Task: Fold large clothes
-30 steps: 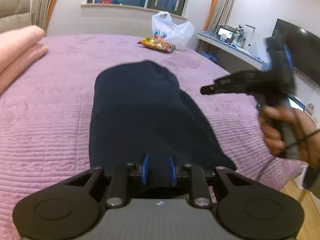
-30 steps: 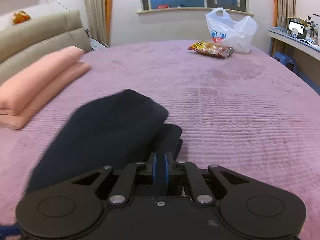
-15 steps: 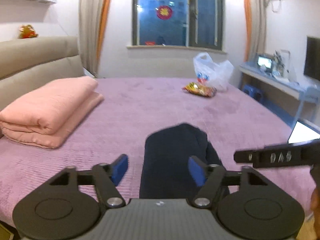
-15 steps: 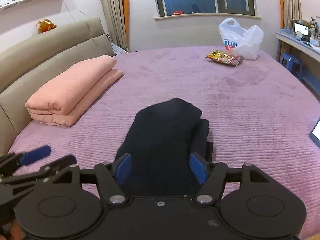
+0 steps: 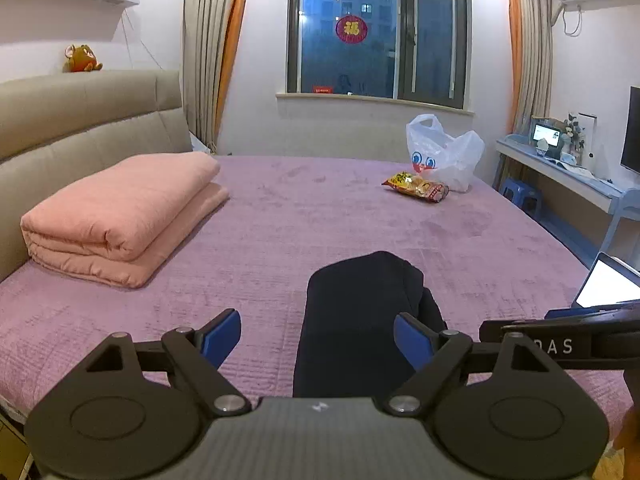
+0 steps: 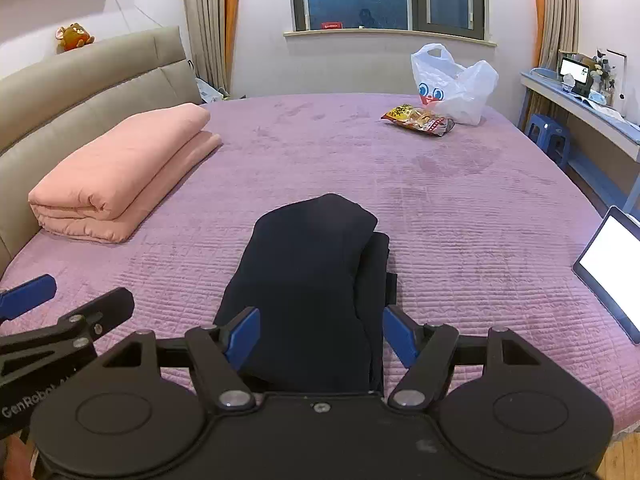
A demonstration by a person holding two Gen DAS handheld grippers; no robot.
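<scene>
Dark navy garment (image 6: 312,280) lies folded into a long narrow bundle on the purple bed cover (image 6: 460,208), near the foot edge of the bed, its rounded far end pointing toward the window (image 5: 380,36). A second layer shows along its right side, slightly offset from the top layer.

Left tongs (image 5: 318,338): jaws spread wide and have just been opening. The blue pads (image 5: 222,336) press on nothing; the cloth is in view past the right-hand pad, lower down on the bed. Held above the bed, tilted downward.

Right tongs (image 6: 320,336): jaws also wide apart, just opened. The garment fills the view between the two pads, but it lies flat on the bed beneath them and neither pad clamps it.

Each tool shows in the other's view: the right one juts in at the right edge of the left-wrist view, the left one (image 6: 44,312) at the lower left of the right-wrist view, one blue pad showing. They hang side by side over the near end of the garment.

Elsewhere on the bed: a folded pink quilt (image 5: 120,212) against the beige headboard (image 5: 80,120) at left, well apart from the garment; a white plastic bag (image 5: 444,152) with cartoon eyes at the far right, a snack packet (image 5: 416,188) touching its front. A lit screen (image 6: 612,264) stands at the bed's right edge.
</scene>
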